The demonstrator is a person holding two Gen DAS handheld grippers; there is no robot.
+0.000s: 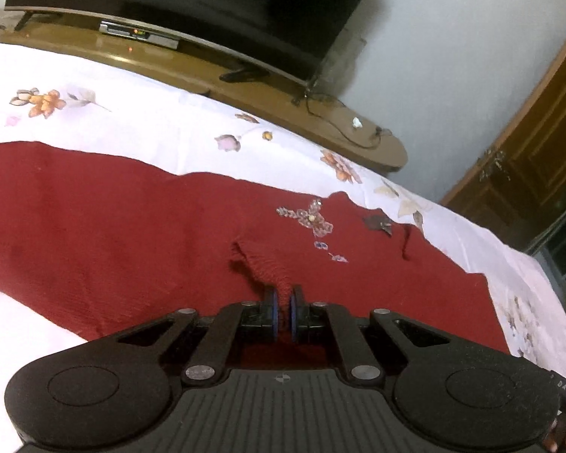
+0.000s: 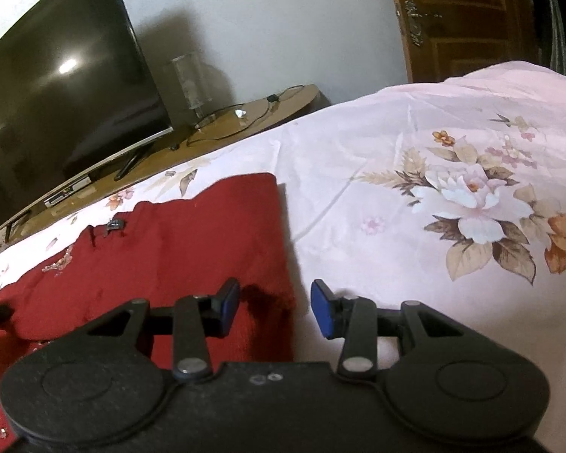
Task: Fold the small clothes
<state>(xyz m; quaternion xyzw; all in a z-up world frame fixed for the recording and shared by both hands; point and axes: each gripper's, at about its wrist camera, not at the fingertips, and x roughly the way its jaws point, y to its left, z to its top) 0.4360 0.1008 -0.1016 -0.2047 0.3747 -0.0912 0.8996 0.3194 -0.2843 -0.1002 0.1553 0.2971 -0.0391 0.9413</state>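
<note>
A dark red knitted garment (image 1: 132,219) with a beaded flower motif (image 1: 311,221) lies spread on a white floral bedsheet (image 1: 132,90). My left gripper (image 1: 283,315) is shut on a pinched-up fold of the red garment, lifted a little above the rest. In the right wrist view the garment (image 2: 192,234) lies at the left with its straight right edge running toward me. My right gripper (image 2: 275,307) is open, straddling that edge near the lower corner, left pad (image 2: 230,302) over the cloth, right pad (image 2: 320,311) over the bedsheet (image 2: 415,151).
A wooden TV stand (image 1: 245,87) with a large dark television (image 1: 192,3), a set-top box (image 1: 139,34) and cables stands beyond the bed. A wooden door (image 2: 468,19) is at the right. A clear glass vase (image 2: 190,79) stands beside the television (image 2: 56,113).
</note>
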